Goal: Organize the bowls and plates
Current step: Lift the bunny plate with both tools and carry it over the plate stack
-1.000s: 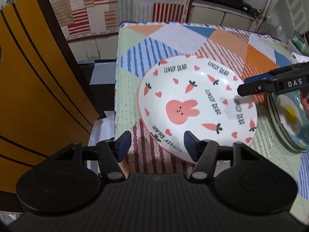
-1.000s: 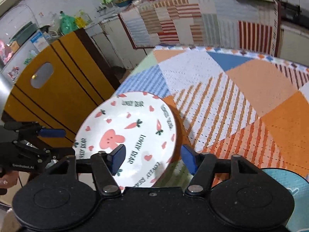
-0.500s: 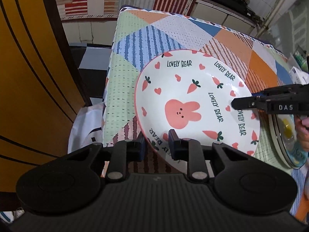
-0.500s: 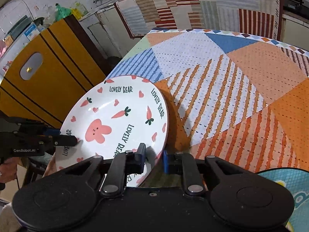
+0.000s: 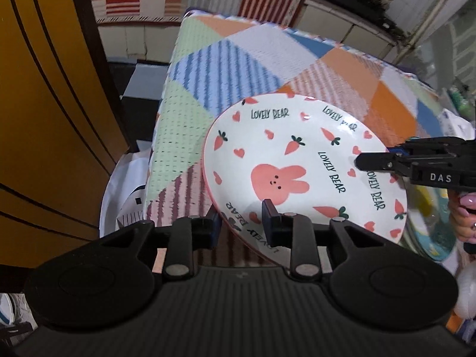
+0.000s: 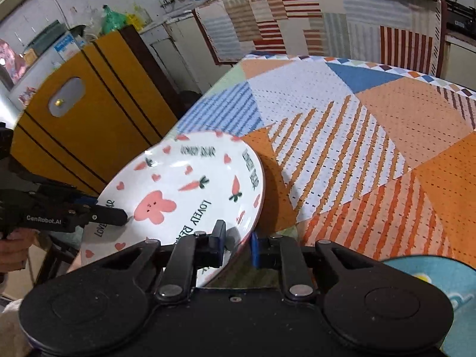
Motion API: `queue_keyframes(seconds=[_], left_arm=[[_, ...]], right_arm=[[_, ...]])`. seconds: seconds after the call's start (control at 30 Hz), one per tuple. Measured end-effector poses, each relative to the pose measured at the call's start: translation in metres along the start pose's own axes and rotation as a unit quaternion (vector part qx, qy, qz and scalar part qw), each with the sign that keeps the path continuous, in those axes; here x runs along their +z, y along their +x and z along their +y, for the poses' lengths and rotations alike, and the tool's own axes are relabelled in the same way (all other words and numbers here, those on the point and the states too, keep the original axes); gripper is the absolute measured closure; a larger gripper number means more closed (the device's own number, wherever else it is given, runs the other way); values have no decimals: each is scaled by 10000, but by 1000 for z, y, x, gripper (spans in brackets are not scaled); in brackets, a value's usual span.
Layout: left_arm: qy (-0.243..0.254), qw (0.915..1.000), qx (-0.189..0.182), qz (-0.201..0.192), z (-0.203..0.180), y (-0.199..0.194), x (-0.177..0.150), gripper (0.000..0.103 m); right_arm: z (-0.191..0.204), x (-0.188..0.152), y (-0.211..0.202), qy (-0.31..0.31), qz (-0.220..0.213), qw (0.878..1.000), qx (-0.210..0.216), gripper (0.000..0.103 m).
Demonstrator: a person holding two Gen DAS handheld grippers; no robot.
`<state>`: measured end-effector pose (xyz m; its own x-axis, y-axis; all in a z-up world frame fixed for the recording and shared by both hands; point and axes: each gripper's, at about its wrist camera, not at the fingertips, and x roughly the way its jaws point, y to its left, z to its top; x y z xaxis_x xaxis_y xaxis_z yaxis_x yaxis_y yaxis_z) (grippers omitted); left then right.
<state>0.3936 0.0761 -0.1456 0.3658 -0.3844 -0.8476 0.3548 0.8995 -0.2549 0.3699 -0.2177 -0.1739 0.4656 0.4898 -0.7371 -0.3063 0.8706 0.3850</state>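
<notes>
Patchwork cloth in orange, blue, green and white covers the tabletop (image 5: 238, 68) of a cluttered kitchen, with a yellow cabinet with dark stripes (image 5: 44, 119) standing beside it and a striped cloth (image 6: 297, 20) draped over the counter behind. At the tabletop's near corner, a white round ceramic plate printed with a pink rabbit, carrots, hearts and the words "LOVELY BEAR" (image 5: 297, 163) is held tilted, its far rim toward the cloth and its near side raised, gripped from both sides at once. The left gripper (image 5: 241, 223) has its fingers clamped on the plate's near rim, one finger above the printed face and one beneath. The right gripper (image 6: 236, 242) has its fingers closed on the opposite rim in the same way; seen from the left wrist camera it reaches in from the right, its black body marked "DAS". Just beyond the plate on the right side lies a teal round plate with a yellow and white design (image 6: 440, 276), flat on the tabletop. A hand with painted nails (image 5: 467, 217) shows at the right edge, behind the right gripper.
</notes>
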Motion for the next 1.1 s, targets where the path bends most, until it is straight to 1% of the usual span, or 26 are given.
queue_keyframes(seconds=[0.17, 0.3, 0.4, 0.5, 0.6, 0.77, 0.87, 1.1], left_arm=[[406, 9988, -61, -269, -29, -30, -5, 77], [516, 9976, -200, -420, -54, -55, -3, 76], [684, 9960, -283, -500, -76, -67, -3, 77], [788, 9948, -449, -458, -97, -72, -3, 77], [886, 9935, -575, -423, -118, -69, -3, 77], [1045, 9917, -690, -285, -153, -57, -9, 76], [1177, 9903, -703, -244, -170, -46, -12, 76], [1360, 9876, -780, 49, -200, -11, -21, 76]], right_arm=[[6, -7, -37, -50, -291, 9996, 23, 81], [8, -14, -76, -48, -520, 9986, 12, 81], [11, -20, -107, -96, -639, 9979, -93, 81], [11, -27, -136, -150, -764, 9967, -247, 81], [7, -36, -161, -145, -825, 9956, -414, 81], [-6, -58, -186, -20, -860, 9941, -662, 81], [-19, -73, -195, 178, -865, 9933, -745, 81], [-49, -107, -201, 614, -714, 9915, -902, 81]])
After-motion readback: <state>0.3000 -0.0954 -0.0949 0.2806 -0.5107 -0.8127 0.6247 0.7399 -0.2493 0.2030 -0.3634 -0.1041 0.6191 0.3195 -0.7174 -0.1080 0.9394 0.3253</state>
